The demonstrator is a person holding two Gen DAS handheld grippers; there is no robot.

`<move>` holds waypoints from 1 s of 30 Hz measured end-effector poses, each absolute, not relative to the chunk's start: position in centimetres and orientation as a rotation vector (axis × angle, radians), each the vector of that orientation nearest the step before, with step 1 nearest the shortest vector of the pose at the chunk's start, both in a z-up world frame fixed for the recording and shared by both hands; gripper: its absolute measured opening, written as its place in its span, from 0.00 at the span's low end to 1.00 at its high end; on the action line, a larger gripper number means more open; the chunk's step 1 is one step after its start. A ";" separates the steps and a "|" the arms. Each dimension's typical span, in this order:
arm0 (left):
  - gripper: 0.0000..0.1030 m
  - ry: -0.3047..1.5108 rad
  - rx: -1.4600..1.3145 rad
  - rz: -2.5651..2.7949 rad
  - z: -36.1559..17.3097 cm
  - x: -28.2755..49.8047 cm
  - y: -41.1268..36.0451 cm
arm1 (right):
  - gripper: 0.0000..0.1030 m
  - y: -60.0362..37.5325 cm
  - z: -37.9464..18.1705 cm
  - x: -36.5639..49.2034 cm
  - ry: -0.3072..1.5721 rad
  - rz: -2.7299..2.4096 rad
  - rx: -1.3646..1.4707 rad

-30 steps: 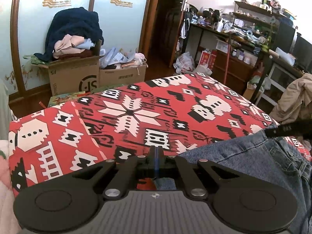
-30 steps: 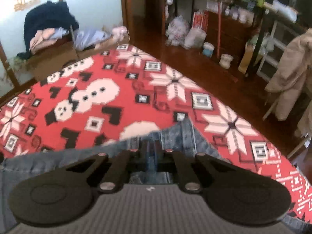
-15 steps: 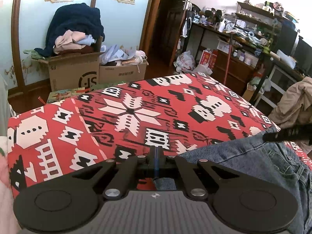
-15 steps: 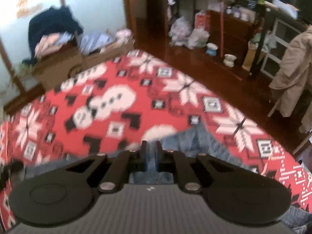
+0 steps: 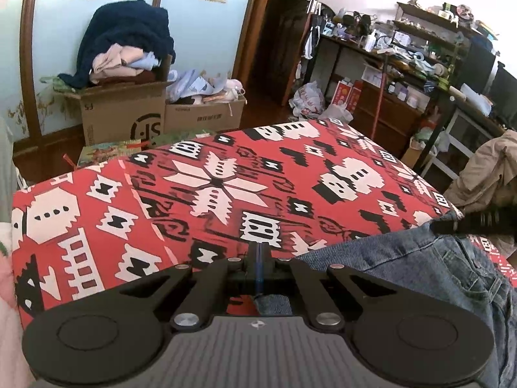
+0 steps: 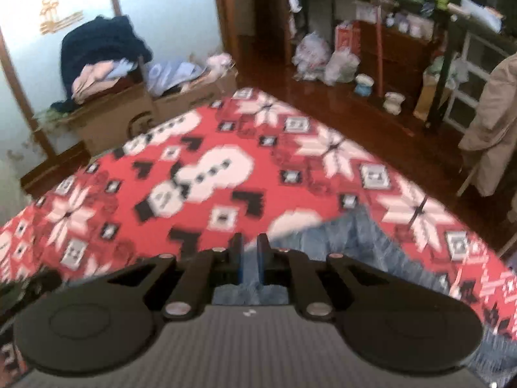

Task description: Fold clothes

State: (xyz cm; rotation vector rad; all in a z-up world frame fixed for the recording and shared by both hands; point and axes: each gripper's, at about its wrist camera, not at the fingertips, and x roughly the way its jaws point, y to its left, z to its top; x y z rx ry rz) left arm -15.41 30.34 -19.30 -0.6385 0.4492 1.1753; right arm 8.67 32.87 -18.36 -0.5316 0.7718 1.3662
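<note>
Blue jeans (image 5: 420, 268) lie on a red, white and black patterned blanket (image 5: 210, 190), at its near right side. My left gripper (image 5: 258, 249) is shut, its fingers pinching the jeans' near edge, and denim shows just under them. In the right wrist view my right gripper (image 6: 250, 246) is shut on a thick fold of the jeans (image 6: 339, 239), with denim filling the narrow gap between its blue pads. That gripper also shows as a black bar (image 5: 468, 224) at the jeans' far right corner. This view is blurred.
Cardboard boxes (image 5: 129, 113) piled with clothes stand by the wall beyond the blanket's far edge. Cluttered shelves and a desk (image 5: 404, 74) line the right side. A beige coat (image 5: 484, 174) hangs on a chair at the right. Wooden floor (image 6: 371, 119) surrounds the blanket.
My right gripper has risen and drawn back with the denim fold, so more of the blanket shows ahead of it. The gap between its pads looks slightly wider. The left gripper has stayed put.
</note>
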 end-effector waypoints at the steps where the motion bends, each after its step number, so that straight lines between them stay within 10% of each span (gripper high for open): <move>1: 0.03 0.450 -0.646 1.173 -19.3 -15.5 30.5 | 0.08 32.6 -18.7 8.4 0.787 1.368 -0.548; 30: 0.03 0.443 -0.676 1.157 -19.2 -15.8 30.7 | 0.14 33.0 -20.6 -1.0 0.821 1.585 -0.552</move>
